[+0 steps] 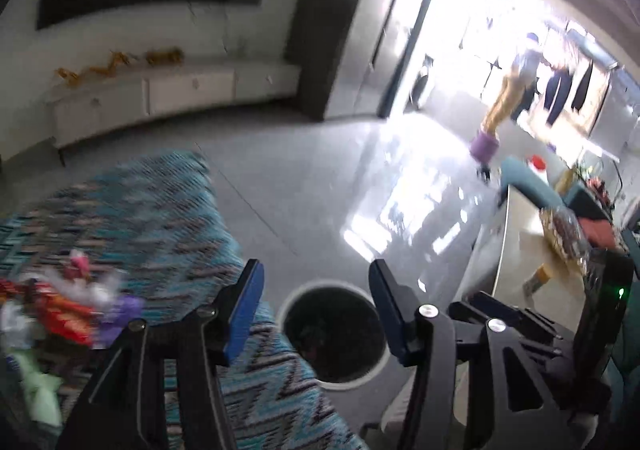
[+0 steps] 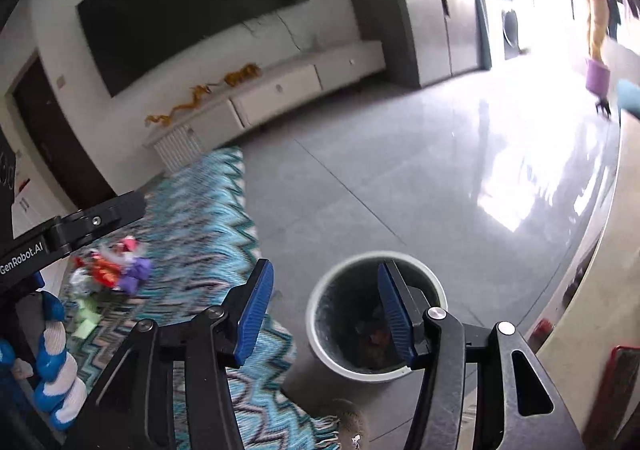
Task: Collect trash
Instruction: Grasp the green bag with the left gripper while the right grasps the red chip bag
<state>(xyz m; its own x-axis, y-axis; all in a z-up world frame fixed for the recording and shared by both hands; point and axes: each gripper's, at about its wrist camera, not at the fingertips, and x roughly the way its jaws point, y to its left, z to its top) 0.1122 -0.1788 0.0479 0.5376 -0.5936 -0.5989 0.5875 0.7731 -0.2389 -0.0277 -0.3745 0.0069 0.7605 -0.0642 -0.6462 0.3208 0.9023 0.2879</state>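
A round white-rimmed trash bin stands on the grey floor beside the rug; it also shows in the right wrist view, with some trash inside. A pile of wrappers and paper scraps lies on the blue zigzag rug; the right wrist view shows the pile at left. My left gripper is open and empty, above the bin. My right gripper is open and empty, above the bin's rim. The left gripper's body shows at the left of the right wrist view.
A low white TV cabinet runs along the far wall under a dark screen. A pale table with clutter stands at right. A person stands in the bright doorway. A slippered foot is near the rug's fringe.
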